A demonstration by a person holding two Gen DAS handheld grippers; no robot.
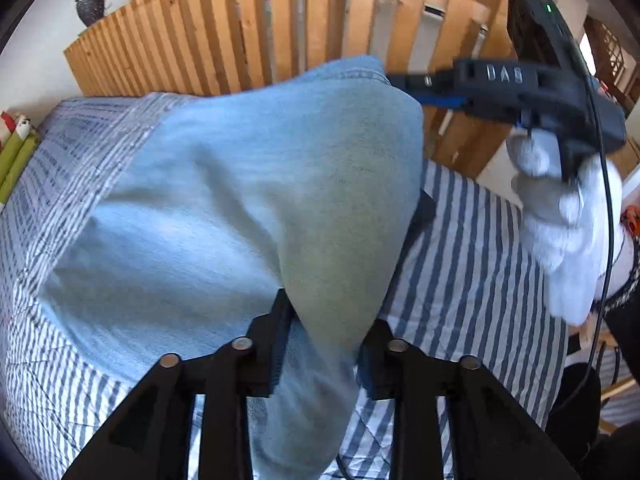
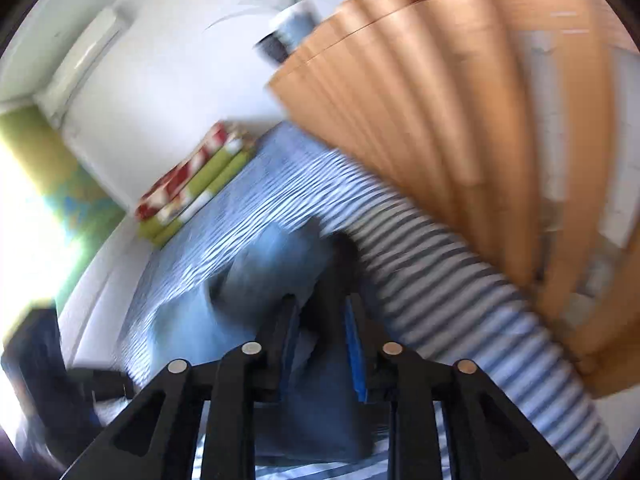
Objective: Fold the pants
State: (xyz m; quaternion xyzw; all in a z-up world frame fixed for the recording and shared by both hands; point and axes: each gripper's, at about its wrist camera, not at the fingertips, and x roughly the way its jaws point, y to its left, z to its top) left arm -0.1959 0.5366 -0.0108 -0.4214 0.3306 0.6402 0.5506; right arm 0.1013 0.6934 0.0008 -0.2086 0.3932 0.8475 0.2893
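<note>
The left gripper [image 1: 324,344] has its jaws spread, with a fold of the light-blue pants [image 1: 248,200] hanging between them; whether the pads press it is hard to tell. The right gripper [image 2: 322,344], blurred, stands with jaws apart over denim. The pants drape over the striped bed cover [image 1: 472,264], in front of the wooden slatted headboard [image 1: 224,32].

Blurred denim pants [image 2: 256,276] on striped bed [image 2: 440,256], fabric between parted jaws of right gripper [image 2: 322,340]; slatted wooden headboard [image 2: 460,120] behind.
</note>
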